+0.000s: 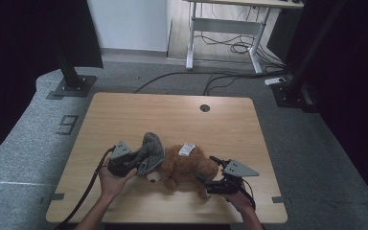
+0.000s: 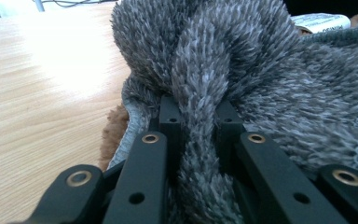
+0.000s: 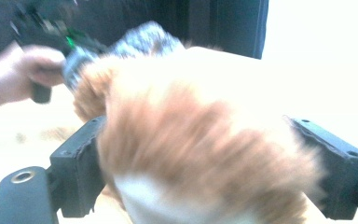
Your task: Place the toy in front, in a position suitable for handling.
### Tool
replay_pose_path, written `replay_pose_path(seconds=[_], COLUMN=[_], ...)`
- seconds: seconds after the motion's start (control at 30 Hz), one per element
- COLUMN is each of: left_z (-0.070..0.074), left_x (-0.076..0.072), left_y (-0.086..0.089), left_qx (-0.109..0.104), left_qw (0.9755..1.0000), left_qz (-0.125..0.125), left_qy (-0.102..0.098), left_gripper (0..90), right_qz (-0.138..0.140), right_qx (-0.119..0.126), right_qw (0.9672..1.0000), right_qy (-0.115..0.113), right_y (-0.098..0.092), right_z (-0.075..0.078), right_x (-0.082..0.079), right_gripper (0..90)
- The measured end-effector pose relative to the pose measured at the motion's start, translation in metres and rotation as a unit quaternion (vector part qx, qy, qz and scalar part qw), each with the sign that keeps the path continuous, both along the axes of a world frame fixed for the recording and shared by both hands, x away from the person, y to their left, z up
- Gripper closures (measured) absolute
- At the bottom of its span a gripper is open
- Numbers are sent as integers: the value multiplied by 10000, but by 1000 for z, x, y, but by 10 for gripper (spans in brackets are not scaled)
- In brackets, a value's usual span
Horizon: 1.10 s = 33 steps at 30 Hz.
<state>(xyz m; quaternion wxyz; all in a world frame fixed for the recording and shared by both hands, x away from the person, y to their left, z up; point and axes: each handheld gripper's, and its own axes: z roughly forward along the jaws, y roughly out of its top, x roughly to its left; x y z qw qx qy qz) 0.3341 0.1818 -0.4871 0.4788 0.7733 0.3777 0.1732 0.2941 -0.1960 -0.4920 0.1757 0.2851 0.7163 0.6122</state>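
a white sewn-in label (image 1: 187, 149) sits on the back of the brown plush dog (image 1: 188, 167); it carries print, but the lettering is too small and blurred to read, both in the high view and at the top edge of the left gripper view (image 2: 320, 22). a large "9" (image 1: 68, 124) is marked on the grey floor mat (image 1: 28, 143) left of the table.

the plush dog lies on the near half of the wooden table (image 1: 172, 115), with a grey fleecy cloth (image 1: 152, 151) draped over its head end. the left gripper (image 1: 139, 158) is closed tight on a gathered fold of that cloth (image 2: 200, 107): in the left gripper view the fold runs straight up between the two black jaws, squeezed narrow, while the rest of the cloth fans out above and to the right, showing a stitched hem.

the right gripper (image 1: 210, 182) is at the dog's other end. its jaws stand wide apart on either side of the brown and white fur (image 3: 200, 158); the fur bulges between them, and the view is too blurred to tell whether the pads press on it.

the dog lies near the table's front edge. bare wood lies open behind the dog, up to the round cable hole (image 1: 204, 108), and to the left and right of both hands. black frame posts (image 1: 69, 72) stand on the floor beyond the far corners.
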Motion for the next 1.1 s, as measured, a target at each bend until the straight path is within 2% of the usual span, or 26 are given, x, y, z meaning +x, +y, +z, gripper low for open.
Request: replay_pose_path(seconds=[0.03, 0.13, 0.2, 0.3, 0.43, 0.53, 0.63, 0.7, 0.77, 0.93, 1.07, 1.1], left_z=[0, -1, -1, -1, -2, -2, -2, -2, -3, -5, -6, -7], left_x=[-1, -3, -4, -4, -4, -5, -8, -10, -11, -13, -10, -8], left_y=[0, -1, -1, 0, 0, 0, 0, 0, 1, 1, 0, 0], left_qx=[-4, -17, -35, -60, -103, -94, -101, -116, -156, -202, -303, -339], left_qw=[10000, 10000, 10000, 10000, 9999, 9999, 9999, 9999, 9998, 9997, 9994, 9993], left_qz=[-7, -45, -57, -59, -62, -90, -112, -125, -130, -135, -46, -34], left_qy=[1, 0, 11, 17, 35, 23, 5, -5, -2, -48, -135, -136], left_gripper=[786, 786, 786, 786, 786, 786, 785, 785, 785, 785, 784, 783], right_qz=[-12, -146, -247, -184, -42, 56, 112, 19, -145, -311, -476, -601], right_qx=[103, 93, 69, -106, -310, -485, -821, -1057, -1115, -1320, -1431, -1462], right_qw=[9999, 9998, 9997, 9990, 9963, 9931, 9870, 9846, 9840, 9820, 9838, 9843], right_qy=[-21, -33, 45, 381, 805, 1069, 1375, 1395, 1384, 1314, 967, 788], right_y=[-4, -7, -6, 3, 14, 24, 37, 45, 49, 55, 58, 59], right_z=[5, 18, 24, 28, 23, 13, -4, -14, -19, -22, -23, -24], right_x=[-3, -2, 6, 31, 55, 59, 55, 52, 51, 47, 44, 44], right_gripper=[133, 135, 136, 132, 126, 109, 84, 71, 89, 274, 390, 413])
